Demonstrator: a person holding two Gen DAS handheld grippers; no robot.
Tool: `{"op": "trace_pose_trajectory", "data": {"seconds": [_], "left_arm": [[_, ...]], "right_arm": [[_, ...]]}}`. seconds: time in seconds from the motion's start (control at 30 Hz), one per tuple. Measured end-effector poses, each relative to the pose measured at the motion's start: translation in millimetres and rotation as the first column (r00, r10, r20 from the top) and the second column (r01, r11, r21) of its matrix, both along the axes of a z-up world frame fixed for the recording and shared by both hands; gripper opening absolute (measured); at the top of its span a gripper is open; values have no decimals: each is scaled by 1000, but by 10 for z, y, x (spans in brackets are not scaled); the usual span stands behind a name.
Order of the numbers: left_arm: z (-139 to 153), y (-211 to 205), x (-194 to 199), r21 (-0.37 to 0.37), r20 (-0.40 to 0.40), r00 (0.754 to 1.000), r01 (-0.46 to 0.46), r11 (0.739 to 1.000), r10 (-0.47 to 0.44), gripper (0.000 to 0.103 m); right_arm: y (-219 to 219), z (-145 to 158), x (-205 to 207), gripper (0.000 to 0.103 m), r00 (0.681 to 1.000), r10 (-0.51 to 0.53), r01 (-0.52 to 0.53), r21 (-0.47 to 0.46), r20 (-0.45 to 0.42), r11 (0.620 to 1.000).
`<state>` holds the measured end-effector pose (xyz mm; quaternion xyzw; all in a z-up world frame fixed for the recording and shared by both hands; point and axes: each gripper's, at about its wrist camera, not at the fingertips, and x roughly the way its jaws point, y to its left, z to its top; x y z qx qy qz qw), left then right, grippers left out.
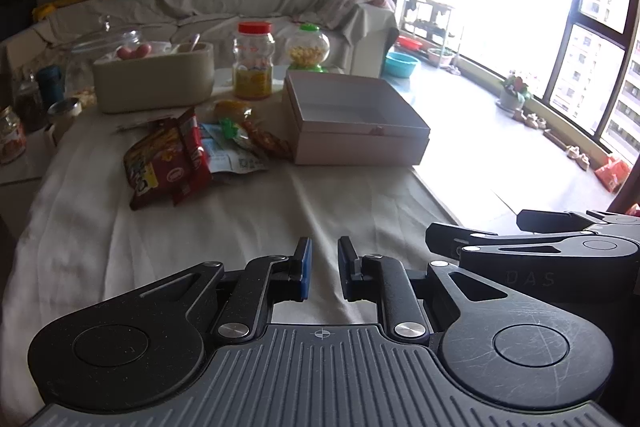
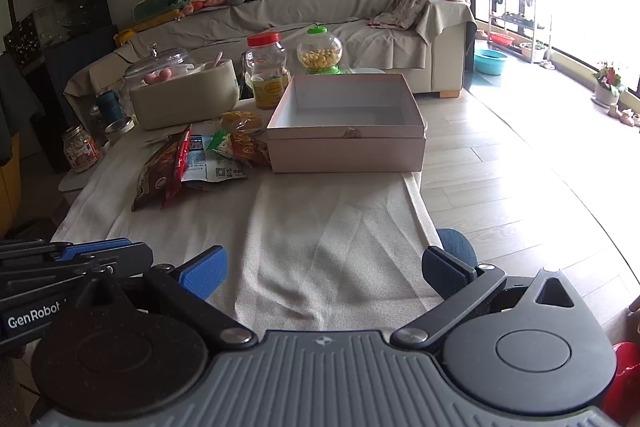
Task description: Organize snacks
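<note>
You are at the very start, as far as the pictures show: nothing has gone into the pale pink square cardboard box (image 2: 346, 123), whose white inside shows bare to the bottom, and whose lid appears to sit beneath it as a base. It stands open on the cream cloth-covered table (image 2: 320, 227), toward the far right edge.

The snacks lie in a loose overlapping heap just left of the box. The large red and brown crinkled foil packet (image 1: 160, 163) is the nearest to you, with a narrower red packet (image 1: 196, 151) leaning on it, a white and blue printed pouch (image 1: 228, 155) under their right side, and small orange and green wrapped sweets (image 2: 240, 145) almost touching the box wall. A yellow cellophane-wrapped bun (image 2: 242, 119) sits behind them. I would judge all of these are left to move, at least 5 pieces.

Your left gripper (image 1: 324, 267) hovers over bare cloth, its blue pads drawn close together with only a narrow gap and nothing between them. Your right gripper (image 2: 324, 271) has its jaws spread wide, also empty, well short of the heap.

Behind the heap, the beige oval bin (image 2: 186, 99), the clear red-lidded plastic jar (image 2: 266, 71) and the green-topped round candy dispenser (image 2: 320, 53) stand upright; whether they belong to the job I cannot tell.
</note>
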<state>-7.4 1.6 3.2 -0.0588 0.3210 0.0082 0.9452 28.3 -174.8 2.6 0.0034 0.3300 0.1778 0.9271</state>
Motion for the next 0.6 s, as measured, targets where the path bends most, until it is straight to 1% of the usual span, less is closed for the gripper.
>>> {"op": "trace_pose_trajectory", "data": {"seconds": [0.6], "left_arm": [[-8, 4, 9, -3, -6, 1000, -1, 1000, 1, 18]], "right_arm": [[0, 2, 2, 103, 1000, 2, -2, 3, 1, 1000]]}}
